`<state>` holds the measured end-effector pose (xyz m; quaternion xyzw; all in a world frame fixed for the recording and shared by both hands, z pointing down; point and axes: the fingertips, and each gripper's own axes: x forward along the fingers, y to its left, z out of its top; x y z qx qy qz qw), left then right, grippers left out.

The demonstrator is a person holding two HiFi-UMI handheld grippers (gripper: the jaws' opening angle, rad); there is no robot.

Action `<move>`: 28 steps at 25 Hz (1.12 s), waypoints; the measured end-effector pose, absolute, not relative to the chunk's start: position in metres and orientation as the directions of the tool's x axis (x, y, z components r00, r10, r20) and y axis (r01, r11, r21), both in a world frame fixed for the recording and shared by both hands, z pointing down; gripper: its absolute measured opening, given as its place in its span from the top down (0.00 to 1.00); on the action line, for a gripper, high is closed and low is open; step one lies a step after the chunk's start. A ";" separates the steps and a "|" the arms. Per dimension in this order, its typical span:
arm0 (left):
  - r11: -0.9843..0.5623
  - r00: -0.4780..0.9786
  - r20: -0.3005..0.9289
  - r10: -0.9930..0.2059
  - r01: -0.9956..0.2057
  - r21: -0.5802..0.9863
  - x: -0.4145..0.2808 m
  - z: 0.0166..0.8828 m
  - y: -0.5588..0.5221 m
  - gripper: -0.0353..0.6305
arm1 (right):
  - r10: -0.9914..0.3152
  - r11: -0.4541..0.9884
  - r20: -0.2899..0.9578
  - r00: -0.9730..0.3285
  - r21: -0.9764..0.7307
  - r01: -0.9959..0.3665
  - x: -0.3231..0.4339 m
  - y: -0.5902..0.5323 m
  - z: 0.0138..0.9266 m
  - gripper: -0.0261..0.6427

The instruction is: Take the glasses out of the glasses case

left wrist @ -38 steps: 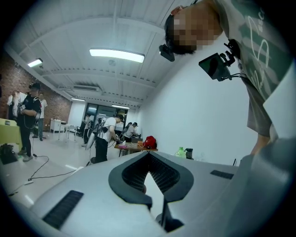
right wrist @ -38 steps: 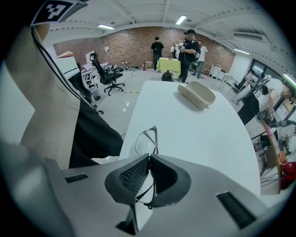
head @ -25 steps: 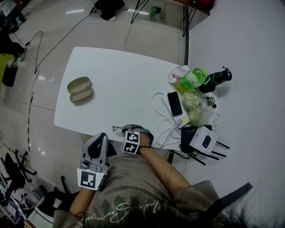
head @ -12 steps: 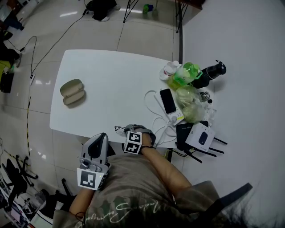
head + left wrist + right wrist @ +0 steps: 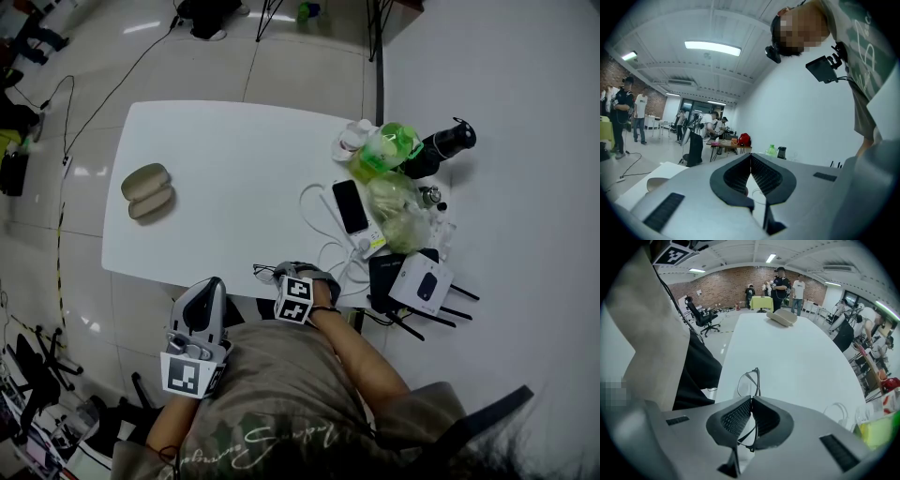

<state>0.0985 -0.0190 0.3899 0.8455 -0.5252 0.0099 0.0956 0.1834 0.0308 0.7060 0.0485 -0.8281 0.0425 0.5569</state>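
The open beige glasses case (image 5: 147, 192) lies near the left end of the white table (image 5: 234, 169), with nothing showing inside it. My right gripper (image 5: 279, 273) hovers at the table's front edge, shut on the thin dark-framed glasses (image 5: 263, 273). In the right gripper view the glasses (image 5: 751, 378) stick out past the shut jaws (image 5: 751, 402), one temple pinched between the pads, and the case (image 5: 782, 317) sits far down the table. My left gripper (image 5: 214, 284) hangs below the table's front edge, shut on nothing (image 5: 751, 158).
At the table's right end are a phone (image 5: 350, 206) with white cables, a green bottle (image 5: 382, 150), a dark flask (image 5: 439, 145), a clear bag and a white router (image 5: 427, 286). People and chairs stand across the room.
My right gripper has drifted to the right along the table's front edge with the glasses in it. The left gripper has stayed put.
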 end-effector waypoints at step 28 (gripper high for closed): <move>-0.470 0.492 0.149 -0.858 -0.868 0.159 0.119 0.396 -0.011 0.93 | 0.008 0.993 0.924 -0.383 -0.051 -0.102 0.222 0.076 0.725 0.92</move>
